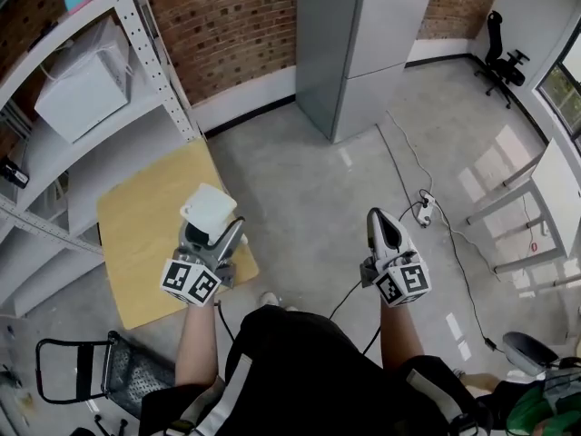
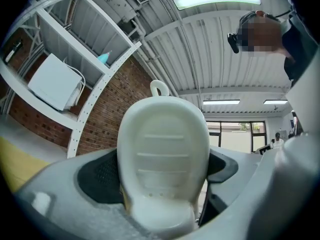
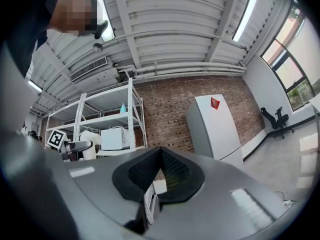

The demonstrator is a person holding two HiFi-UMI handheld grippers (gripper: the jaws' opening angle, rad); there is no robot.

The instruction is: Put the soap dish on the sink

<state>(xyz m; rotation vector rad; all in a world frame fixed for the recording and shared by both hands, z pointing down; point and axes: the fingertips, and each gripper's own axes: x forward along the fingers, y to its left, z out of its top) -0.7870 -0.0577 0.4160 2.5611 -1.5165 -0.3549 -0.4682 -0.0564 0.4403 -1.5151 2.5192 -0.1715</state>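
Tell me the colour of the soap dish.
Cream-white soap dish; clearest in the left gripper view.

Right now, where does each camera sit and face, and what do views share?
Head view: on the person's head, facing steeply down at the floor; both forearms, the left gripper holding the soap dish, the right gripper.
Left gripper view: on that gripper, facing along its jaws toward the ceiling; the soap dish fills it.
Right gripper view: on that gripper, facing the brick wall and cabinet; shut jaws.
All three share the shelves.

The soap dish [image 1: 209, 209] is partly hidden within the left gripper [image 1: 211, 232]; shelving [image 1: 82, 107] cut off left.
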